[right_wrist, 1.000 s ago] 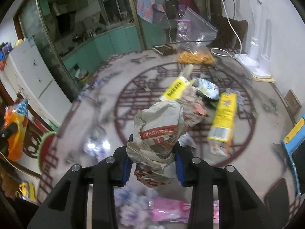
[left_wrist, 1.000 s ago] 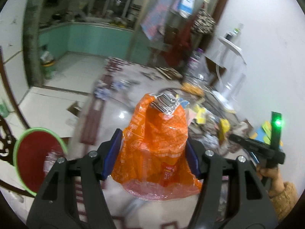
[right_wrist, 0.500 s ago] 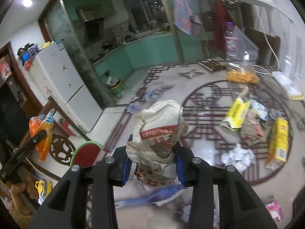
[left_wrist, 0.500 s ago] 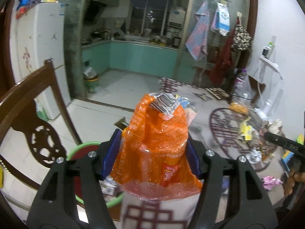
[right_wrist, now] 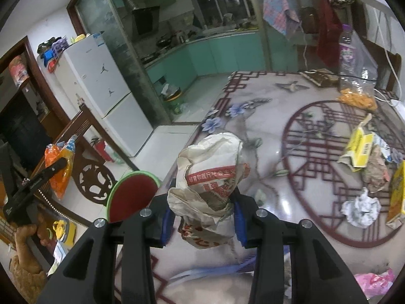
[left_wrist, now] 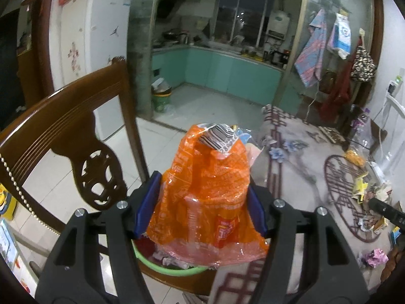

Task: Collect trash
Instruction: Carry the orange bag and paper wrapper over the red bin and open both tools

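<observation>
My left gripper is shut on an orange plastic snack bag, held just above a green-rimmed red trash bin beside a wooden chair. The bag and left gripper also show at the left of the right wrist view. My right gripper is shut on a crumpled paper wrapper with red print, held above the table near its left edge. The bin lies below and left of it.
A wooden chair stands close on the left of the bin. The patterned table carries more litter: yellow cartons, a white paper ball, a pink wrapper. A fridge and kitchen lie beyond.
Both grippers swung left from over the table toward the bin. The left gripper with the orange bag now hangs over the bin by the chair; the right has neared the table edge.
</observation>
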Demonstrator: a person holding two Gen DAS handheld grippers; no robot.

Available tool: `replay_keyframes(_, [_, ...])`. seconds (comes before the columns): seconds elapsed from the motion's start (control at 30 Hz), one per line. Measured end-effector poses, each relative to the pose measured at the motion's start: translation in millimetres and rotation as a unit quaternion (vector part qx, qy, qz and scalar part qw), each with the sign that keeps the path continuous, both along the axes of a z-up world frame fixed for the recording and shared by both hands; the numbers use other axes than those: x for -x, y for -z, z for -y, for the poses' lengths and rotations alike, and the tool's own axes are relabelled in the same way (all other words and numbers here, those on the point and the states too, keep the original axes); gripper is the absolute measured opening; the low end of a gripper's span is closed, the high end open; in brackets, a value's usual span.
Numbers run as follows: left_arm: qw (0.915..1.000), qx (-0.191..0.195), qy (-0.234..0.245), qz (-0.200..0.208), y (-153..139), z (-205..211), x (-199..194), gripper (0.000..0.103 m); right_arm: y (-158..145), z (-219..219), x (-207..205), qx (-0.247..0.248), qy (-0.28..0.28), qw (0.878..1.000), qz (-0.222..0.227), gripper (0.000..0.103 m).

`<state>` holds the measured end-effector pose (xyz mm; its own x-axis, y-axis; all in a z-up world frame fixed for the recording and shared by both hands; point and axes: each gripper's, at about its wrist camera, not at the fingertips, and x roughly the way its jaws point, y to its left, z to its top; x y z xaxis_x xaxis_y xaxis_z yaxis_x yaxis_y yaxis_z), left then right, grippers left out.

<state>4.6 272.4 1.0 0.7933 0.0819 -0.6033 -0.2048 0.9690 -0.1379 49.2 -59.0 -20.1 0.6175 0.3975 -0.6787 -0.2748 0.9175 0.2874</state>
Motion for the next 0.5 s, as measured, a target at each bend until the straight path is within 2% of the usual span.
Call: replay_keyframes(0.5, [0.9985, -0.006, -0.031, -0.045, 22, -20, -5, 0.062, 34, -105, -33, -0.013, -0.094, 0.995, -0.025, 0.04])
